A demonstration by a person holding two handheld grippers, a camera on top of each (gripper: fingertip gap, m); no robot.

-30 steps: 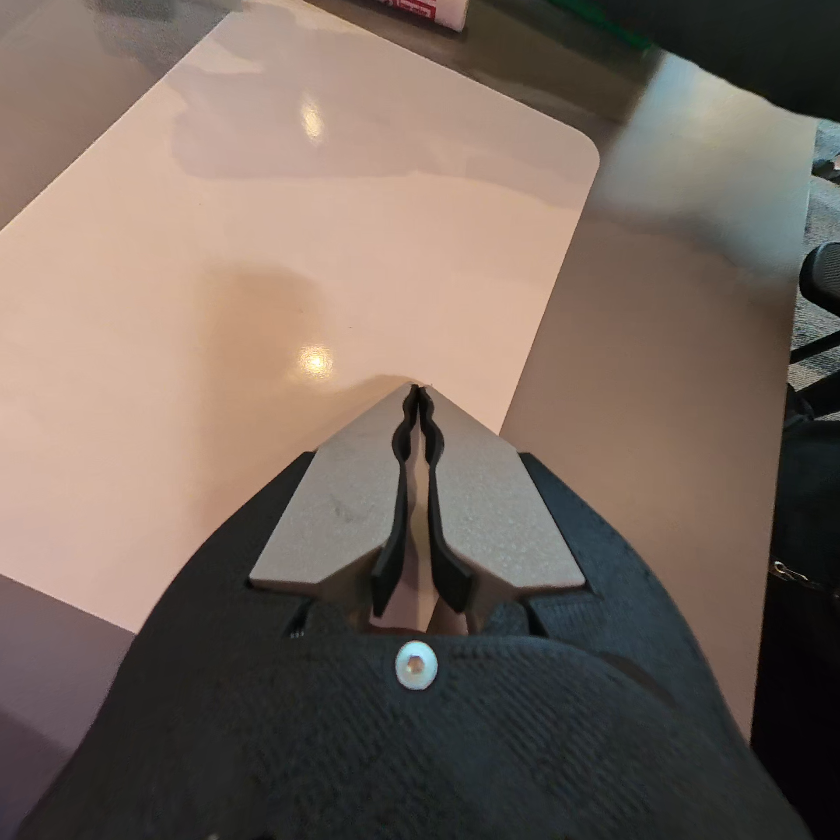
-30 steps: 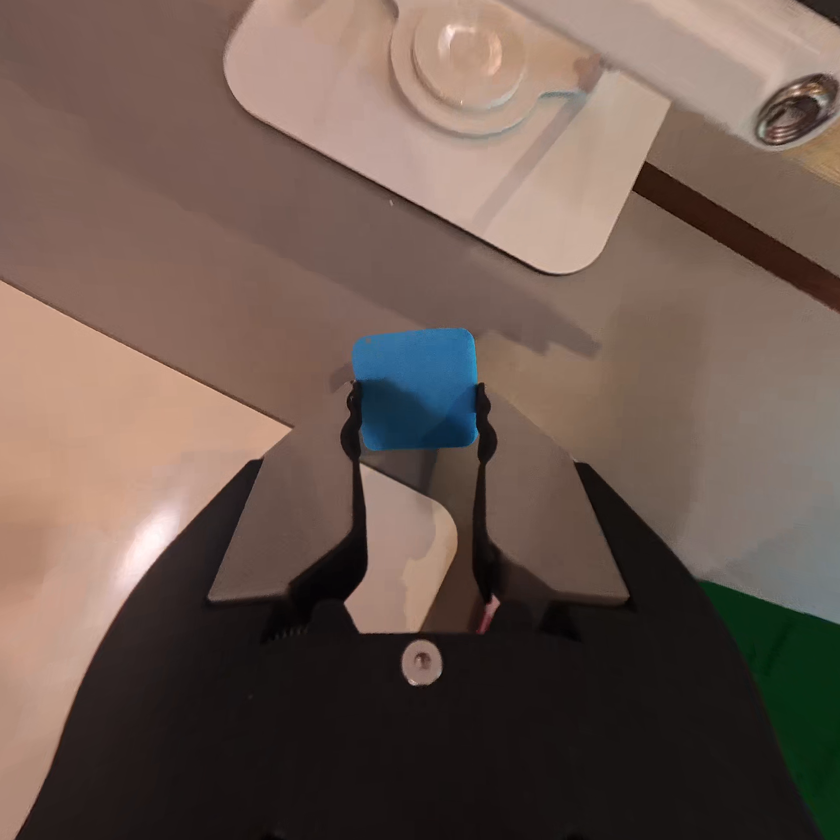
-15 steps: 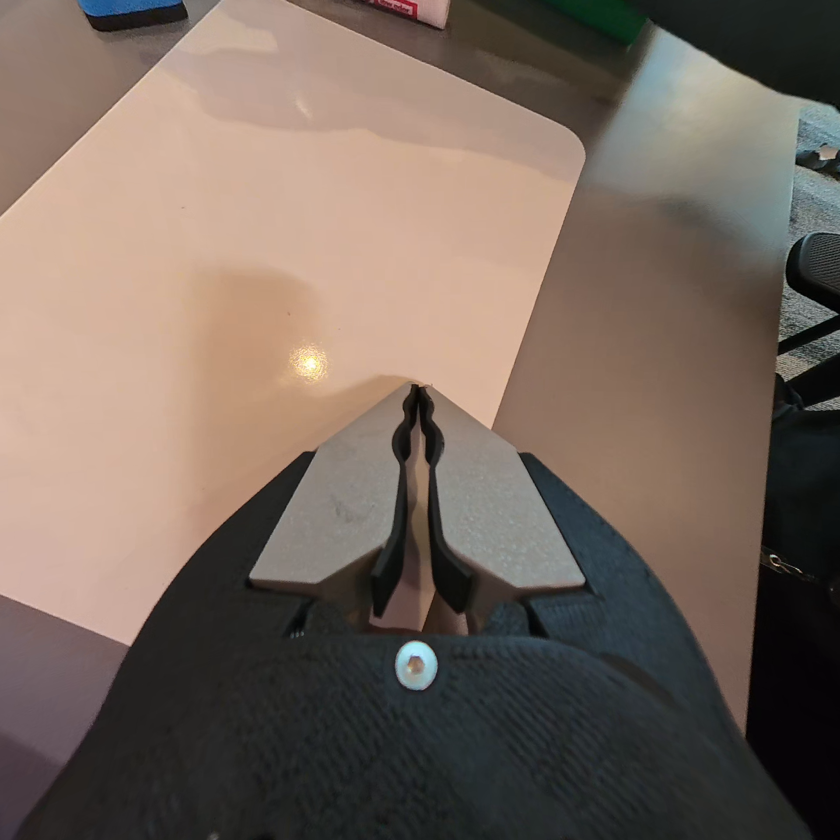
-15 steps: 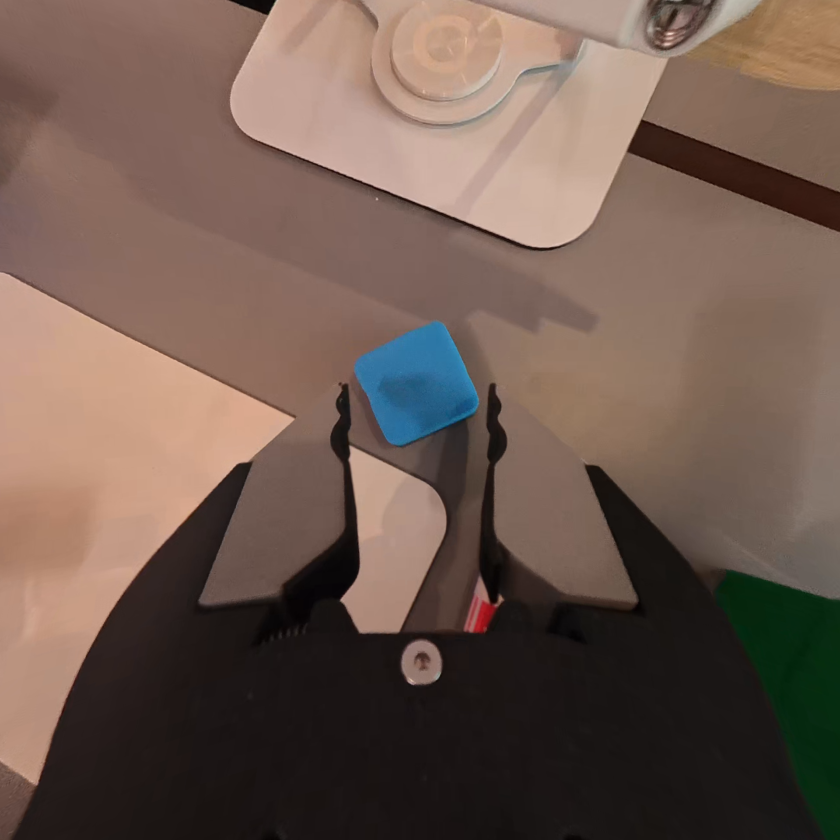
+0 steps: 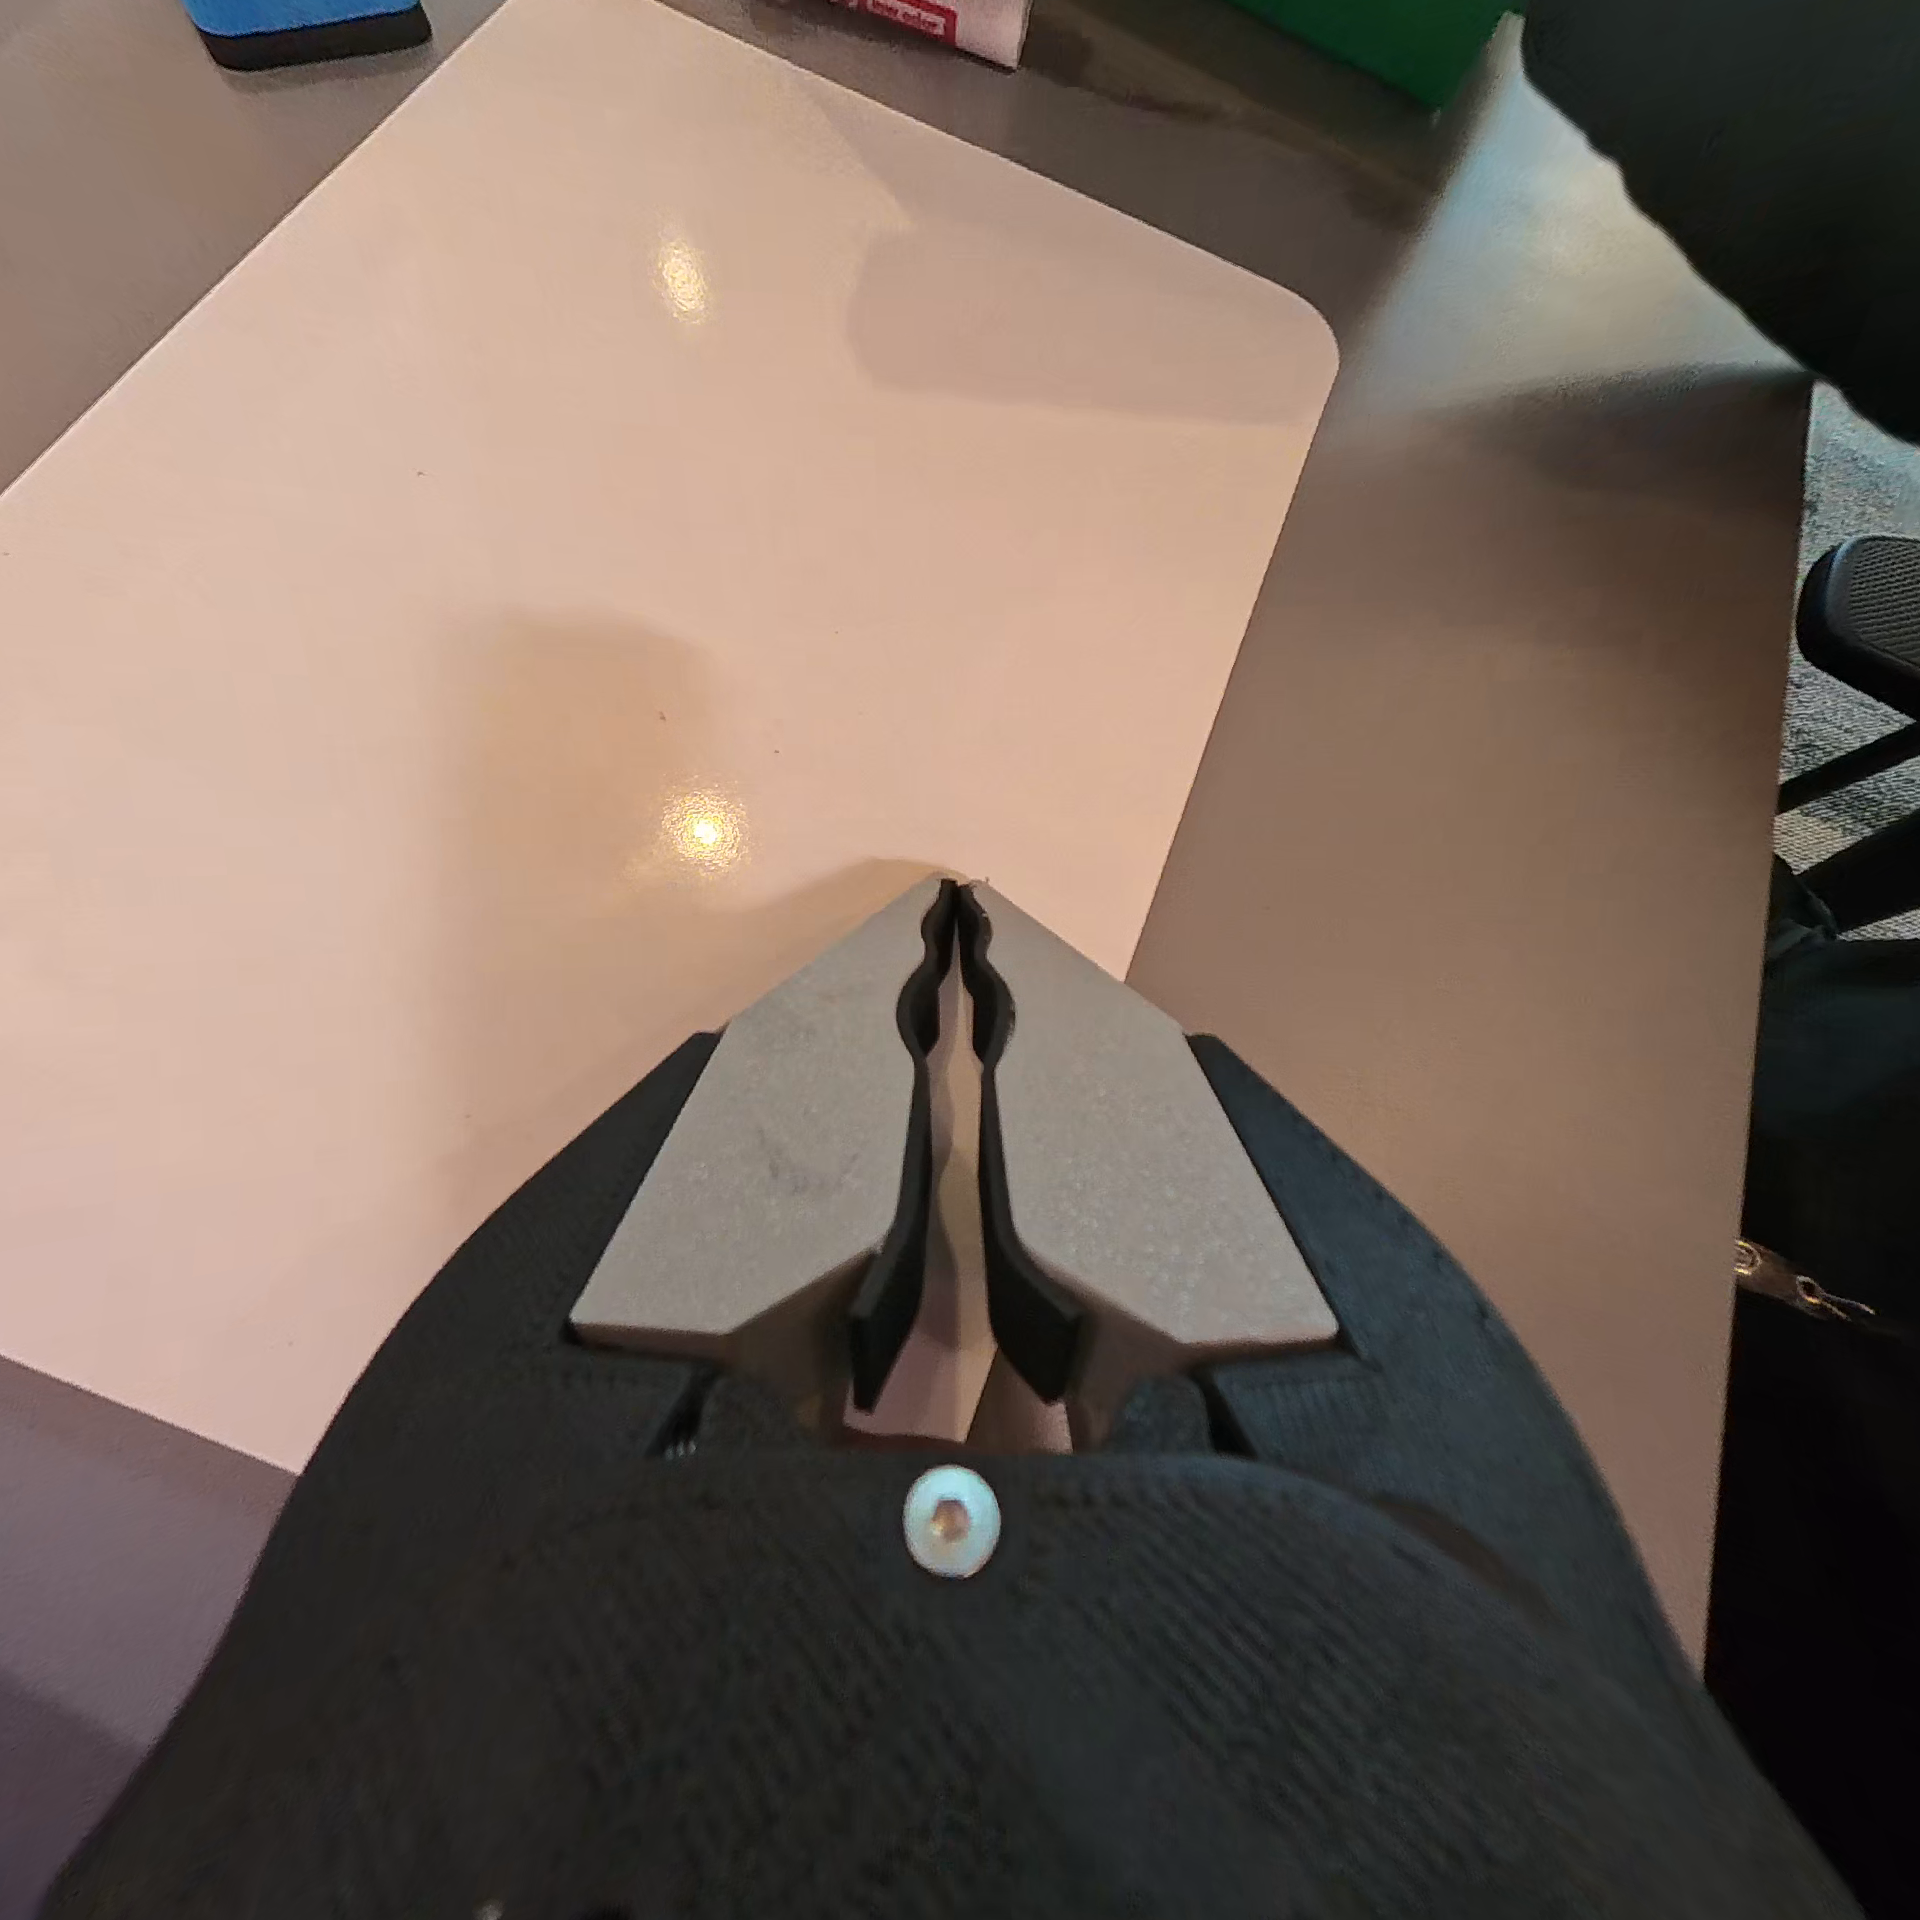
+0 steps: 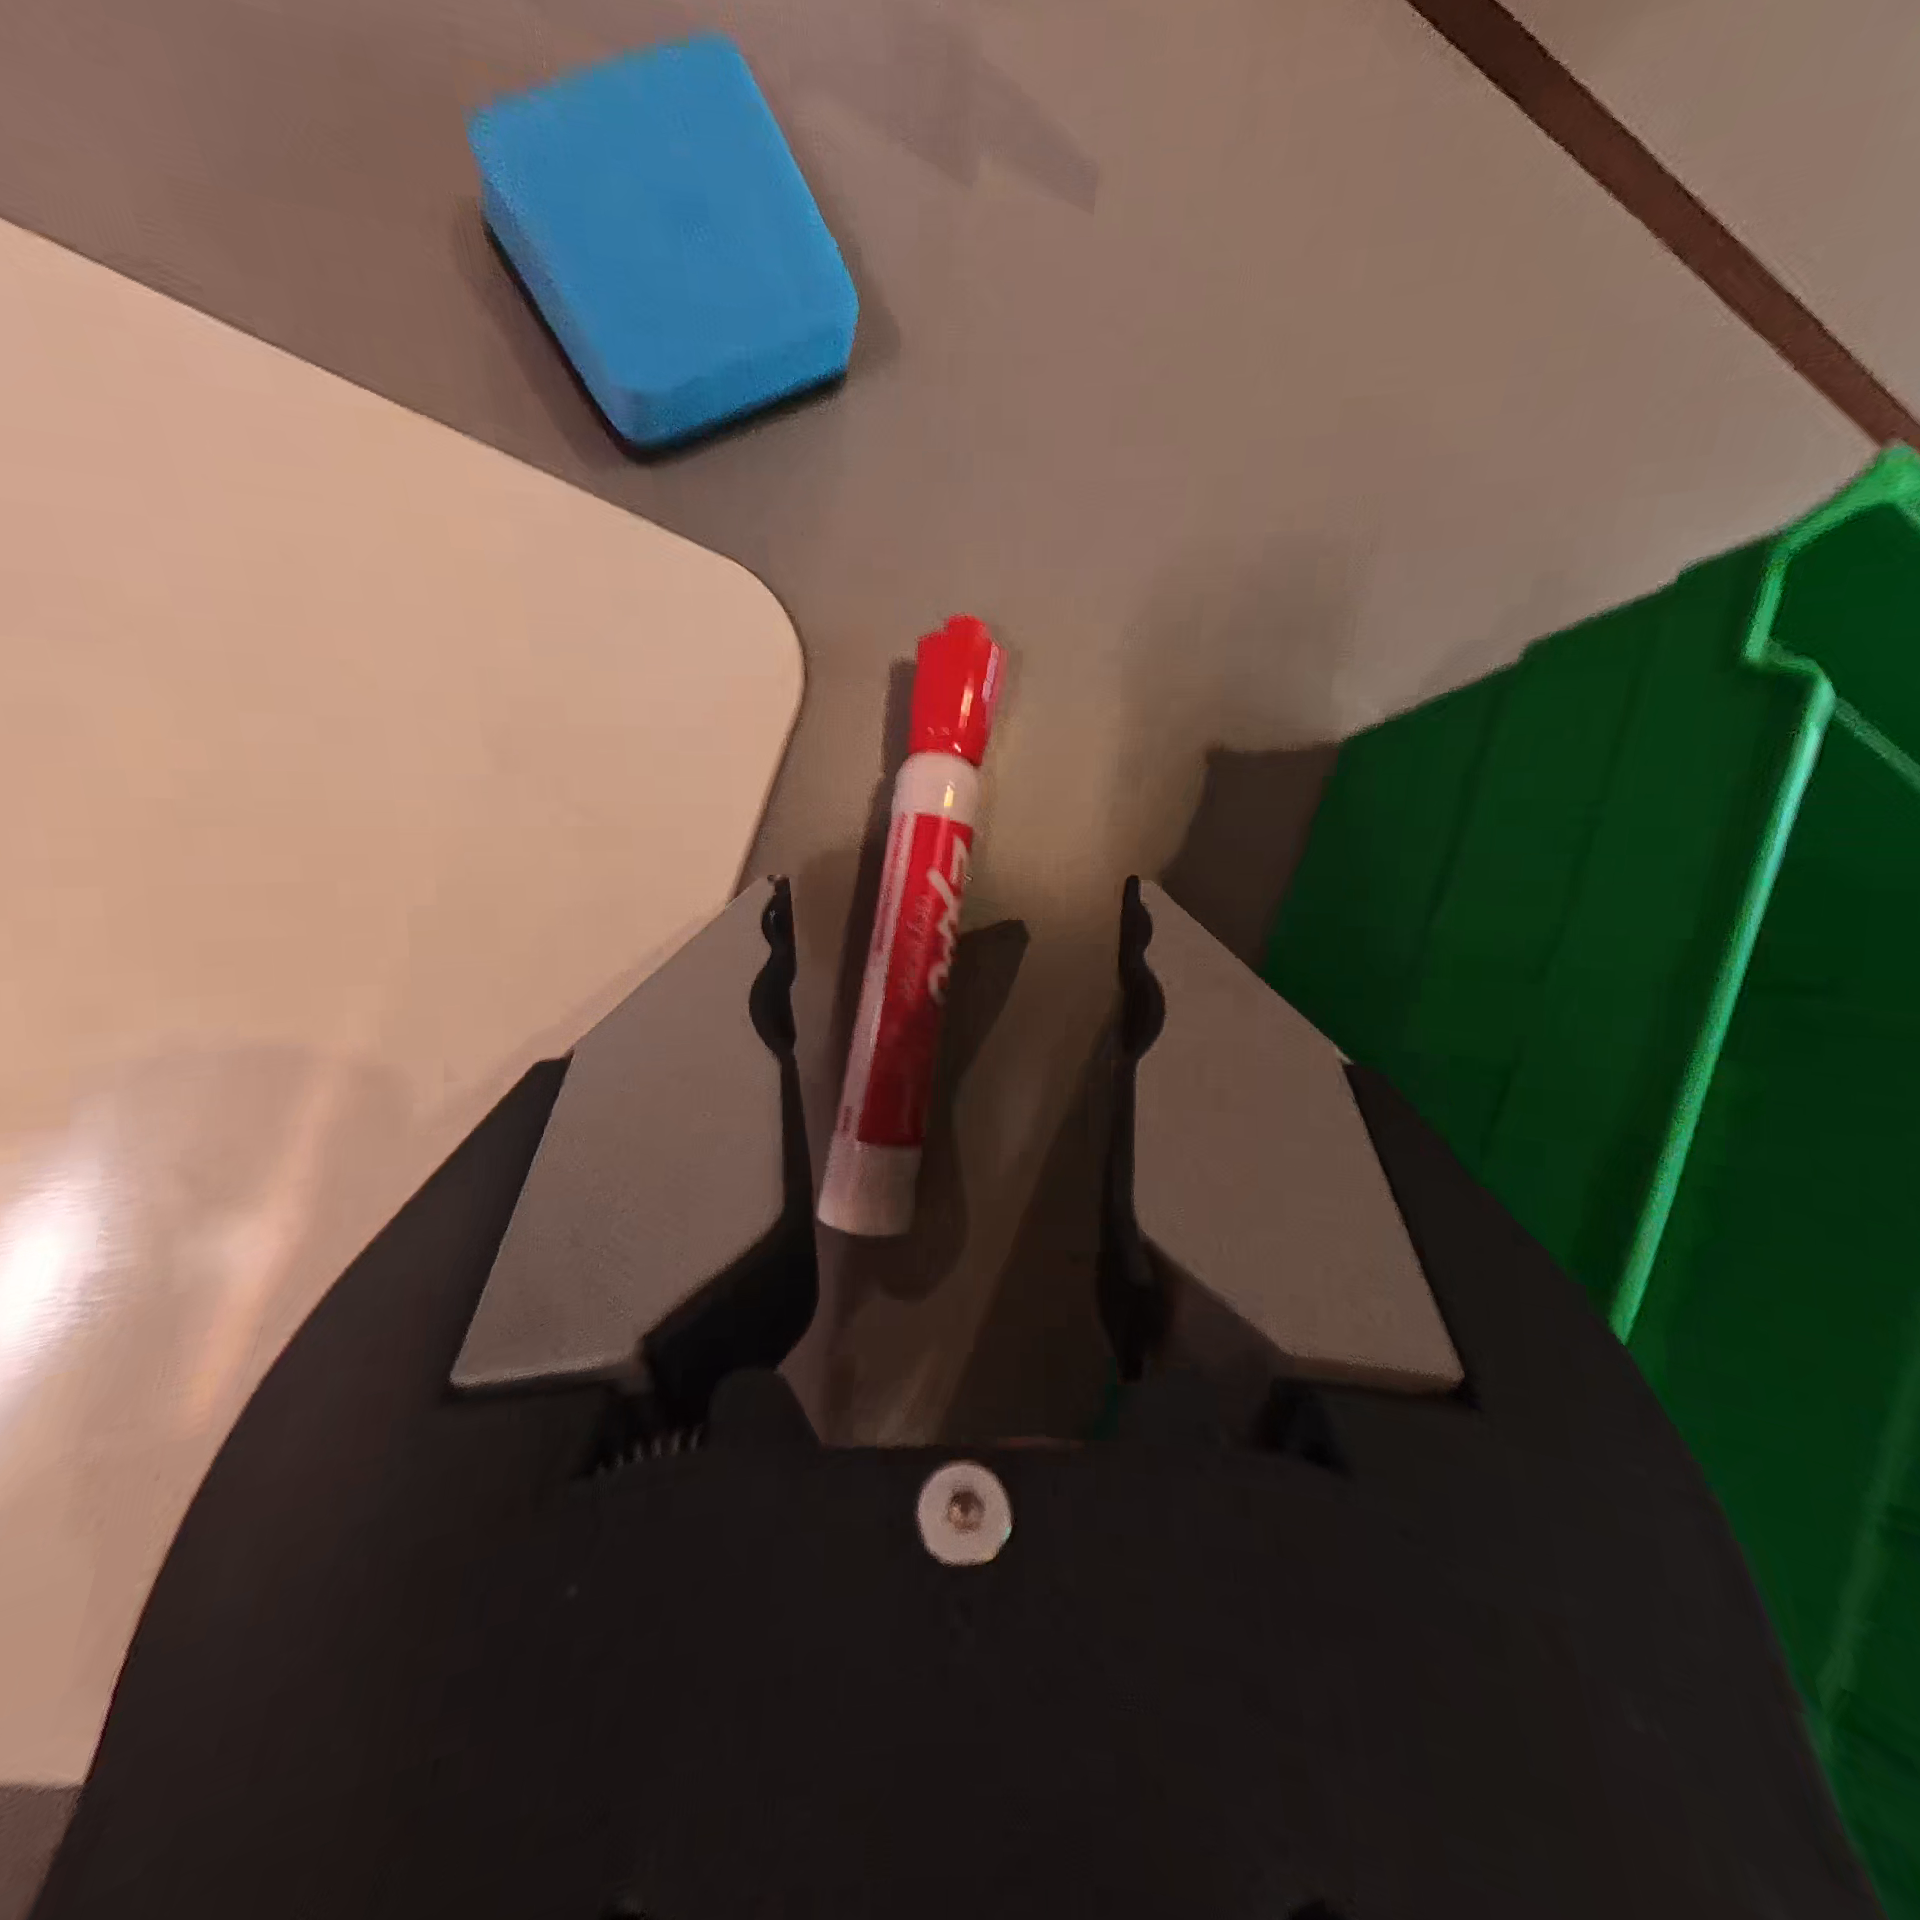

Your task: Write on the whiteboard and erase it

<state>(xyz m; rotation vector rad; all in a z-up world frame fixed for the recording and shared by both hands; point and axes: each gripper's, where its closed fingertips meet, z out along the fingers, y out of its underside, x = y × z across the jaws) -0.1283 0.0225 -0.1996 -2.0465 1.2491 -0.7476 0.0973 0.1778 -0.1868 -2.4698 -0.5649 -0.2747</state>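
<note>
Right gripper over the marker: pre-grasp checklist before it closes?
1. Right gripper open: ok, fingers apart, nothing held.
2. Red marker between the fingers: ok, lying on the table, nearer the left finger.
3. Marker cap on: ok, cap points away from the gripper.
4. Green bin clearance: cannot tell, it sits close beside the right finger.
5. Whiteboard clean: ok, no marks visible.
6. Left gripper out of the way: ok, shut and empty over the whiteboard's near edge. Blue eraser lies apart on the table.
</note>
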